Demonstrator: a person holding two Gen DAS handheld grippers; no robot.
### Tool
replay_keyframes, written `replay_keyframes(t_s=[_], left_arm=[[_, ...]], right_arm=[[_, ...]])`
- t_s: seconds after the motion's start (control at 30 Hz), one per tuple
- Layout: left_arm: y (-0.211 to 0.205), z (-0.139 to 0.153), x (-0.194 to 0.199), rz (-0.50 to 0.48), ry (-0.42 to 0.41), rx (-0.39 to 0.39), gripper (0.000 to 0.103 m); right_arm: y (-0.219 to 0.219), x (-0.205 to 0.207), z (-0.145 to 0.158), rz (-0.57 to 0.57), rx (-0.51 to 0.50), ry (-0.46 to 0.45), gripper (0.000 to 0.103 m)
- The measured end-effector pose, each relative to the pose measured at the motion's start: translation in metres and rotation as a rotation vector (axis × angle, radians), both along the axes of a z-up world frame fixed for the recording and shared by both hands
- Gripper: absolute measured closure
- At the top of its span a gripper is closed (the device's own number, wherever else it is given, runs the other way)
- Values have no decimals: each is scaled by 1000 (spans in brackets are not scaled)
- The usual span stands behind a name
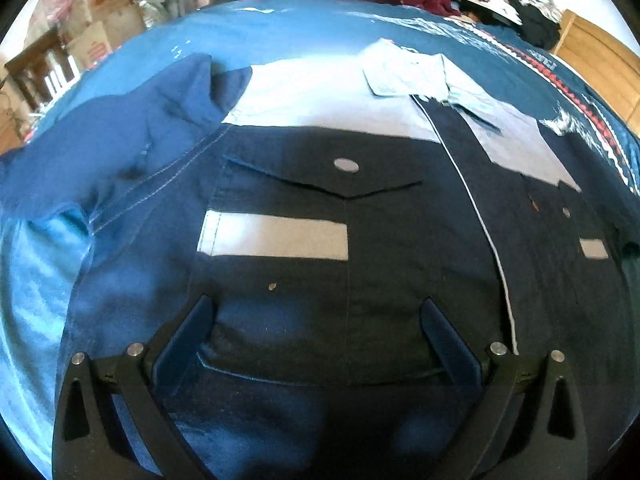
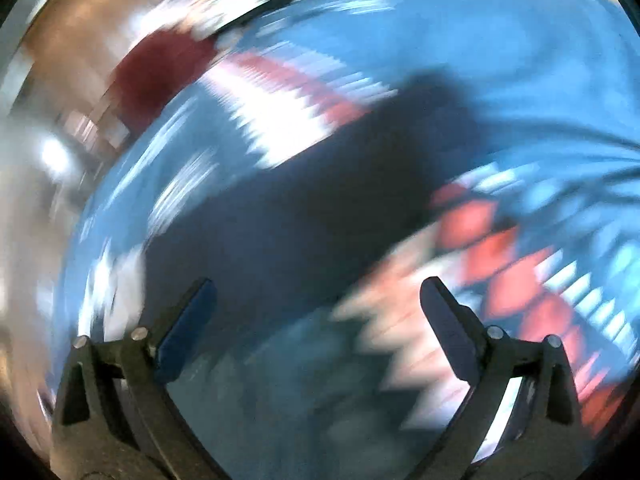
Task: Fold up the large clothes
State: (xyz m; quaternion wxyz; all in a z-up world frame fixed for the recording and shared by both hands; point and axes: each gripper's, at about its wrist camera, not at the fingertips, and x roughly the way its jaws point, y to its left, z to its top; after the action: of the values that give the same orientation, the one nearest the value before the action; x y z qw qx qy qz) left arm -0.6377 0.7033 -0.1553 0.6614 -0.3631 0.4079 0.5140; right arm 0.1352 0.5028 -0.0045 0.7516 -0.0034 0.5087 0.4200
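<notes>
While my left gripper (image 1: 316,320) hangs spread wide over the dark jacket (image 1: 340,280), gripping nothing, I judge the step as pre-fold: garment laid flat, front up, no fold visible yet. Jacket fills the centre of the left wrist view, collar (image 1: 408,76) toward the top, chest pocket flap (image 1: 320,180) mid-frame, one sleeve (image 1: 120,148) bunched at upper left. It lies on a blue patterned cloth (image 1: 280,32).

Right gripper (image 2: 316,300) also spread and empty; its view is heavily smeared, so I can only make out red-and-white patterned fabric (image 2: 500,260) and a dark patch beneath it. Cannot tell what it is aimed at.

Next move, my judgement: take the bunched sleeve or a side edge and carry it across the front. Needs a pinch at the seam, not mid-panel.

Room: bare cloth at the left edge; piled clothes (image 1: 520,0) and boxes (image 1: 100,20) crowd the top of the frame.
</notes>
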Motion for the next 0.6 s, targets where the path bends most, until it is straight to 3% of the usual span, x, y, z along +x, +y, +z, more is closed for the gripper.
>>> replay_keyframes(t_s=[0.1, 0.17, 0.3, 0.37, 0.47, 0.5, 0.53, 0.6], left_arm=[[4, 16, -3, 41, -47, 15, 0], [5, 30, -1, 56, -52, 64, 0], [14, 58, 6, 70, -77, 139, 0], [22, 70, 10, 82, -98, 172, 0], [29, 84, 6, 102, -118, 213, 0], [31, 88, 4, 106, -120, 220, 0], [32, 93, 0, 113, -126, 235, 0], [32, 105, -10, 127, -133, 266, 0]], right_arm=[[-10, 57, -14, -109, 34, 97, 23], [-6, 73, -18, -113, 62, 128, 27], [3, 76, -23, -97, 61, 140, 29], [-3, 79, -29, -92, 49, 141, 37], [-7, 79, -26, -76, 37, 129, 63], [-8, 76, -21, -71, 37, 111, 78], [-6, 69, -11, -64, 34, 71, 88], [5, 38, 23, -17, 61, -35, 89]])
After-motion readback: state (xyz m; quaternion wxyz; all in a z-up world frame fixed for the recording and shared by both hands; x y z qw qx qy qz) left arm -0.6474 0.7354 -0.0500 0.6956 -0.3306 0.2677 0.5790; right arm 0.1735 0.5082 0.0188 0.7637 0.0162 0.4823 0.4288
